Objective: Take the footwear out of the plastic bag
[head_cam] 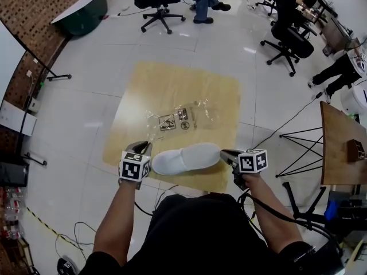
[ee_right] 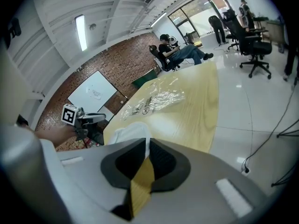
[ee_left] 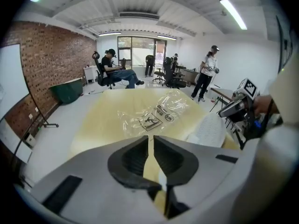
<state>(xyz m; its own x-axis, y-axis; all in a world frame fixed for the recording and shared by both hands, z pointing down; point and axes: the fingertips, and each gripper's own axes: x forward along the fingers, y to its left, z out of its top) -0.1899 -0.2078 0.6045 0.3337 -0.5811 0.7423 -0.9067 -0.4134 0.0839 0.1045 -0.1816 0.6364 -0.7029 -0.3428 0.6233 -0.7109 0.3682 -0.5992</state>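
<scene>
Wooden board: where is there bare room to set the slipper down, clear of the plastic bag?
Bare wood: the far strip beyond the plastic bag, the band between the bag and the left edge of the wooden board, and the right side. Crowded: the near edge, where the white slipper is between the left tool and right tool.

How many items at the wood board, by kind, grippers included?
white slipper: 1
clear plastic bag: 1
grippers: 2, left gripper and right gripper
Total: 4
</scene>
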